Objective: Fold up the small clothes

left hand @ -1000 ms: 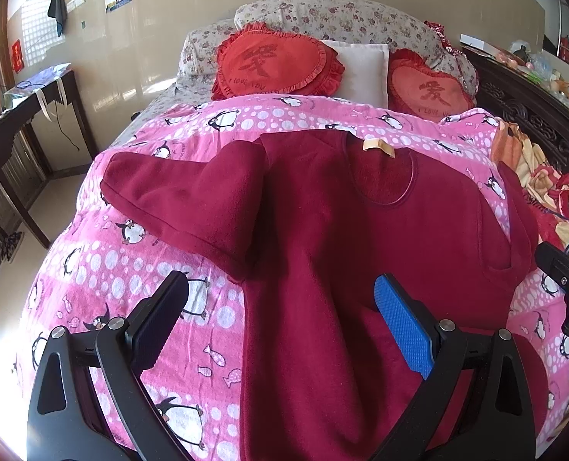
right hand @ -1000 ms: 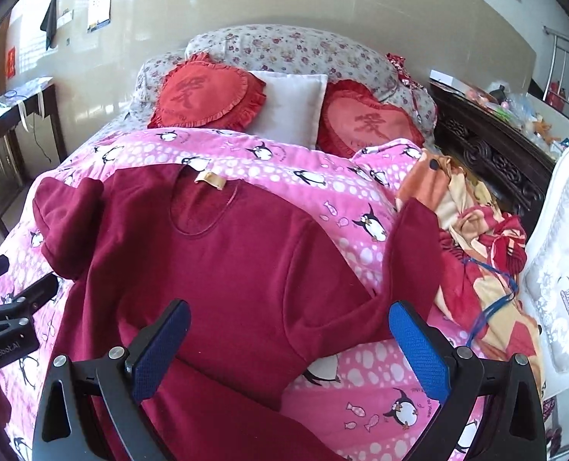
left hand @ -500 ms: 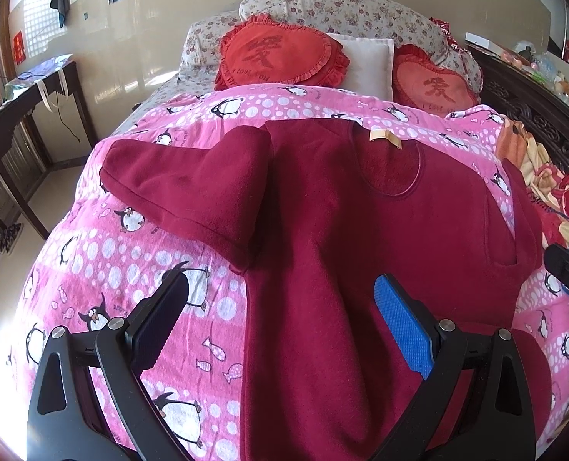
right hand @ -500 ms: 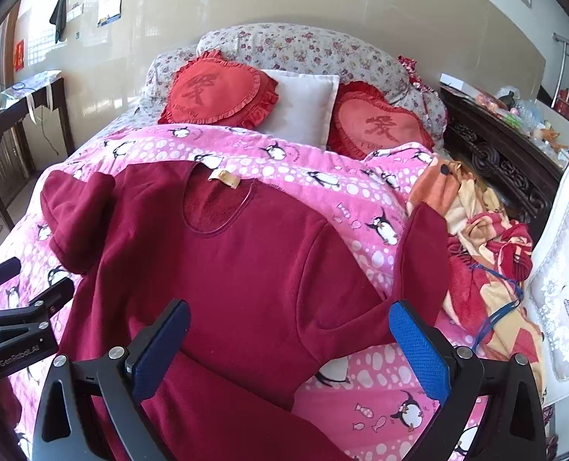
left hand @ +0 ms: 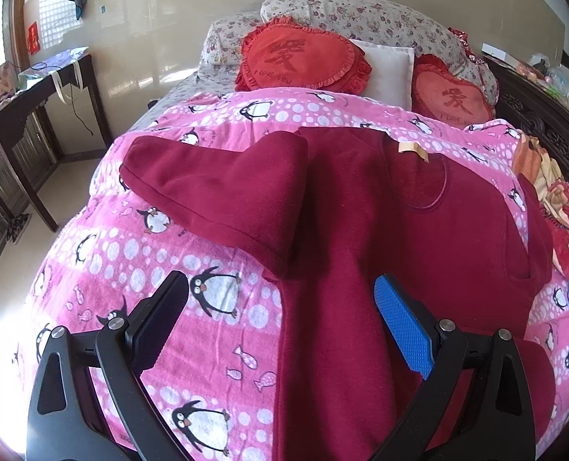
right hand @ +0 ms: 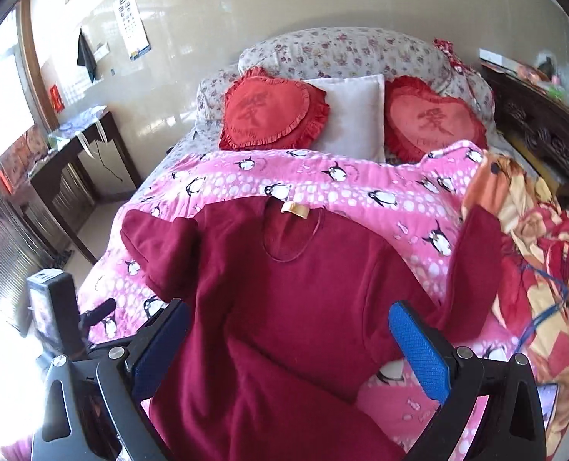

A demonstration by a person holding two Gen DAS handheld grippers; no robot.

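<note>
Maroon sweater (left hand: 361,230) spread flat on pink penguin blanket (left hand: 130,253), collar toward the pillows, left gripper (left hand: 280,319) and right gripper (right hand: 288,340) above its lower half, fingers spread wide, holding nothing.

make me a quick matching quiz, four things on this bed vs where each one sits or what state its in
Column one:
1. dark red top
2. white pillow
3. tan neck label
4. left hand-held gripper

Column two:
A. between the two red heart cushions
B. open, holding nothing
C. spread flat on the pink penguin blanket
D. at the back of the collar

Pairs: 1-C, 2-A, 3-D, 4-B
</note>
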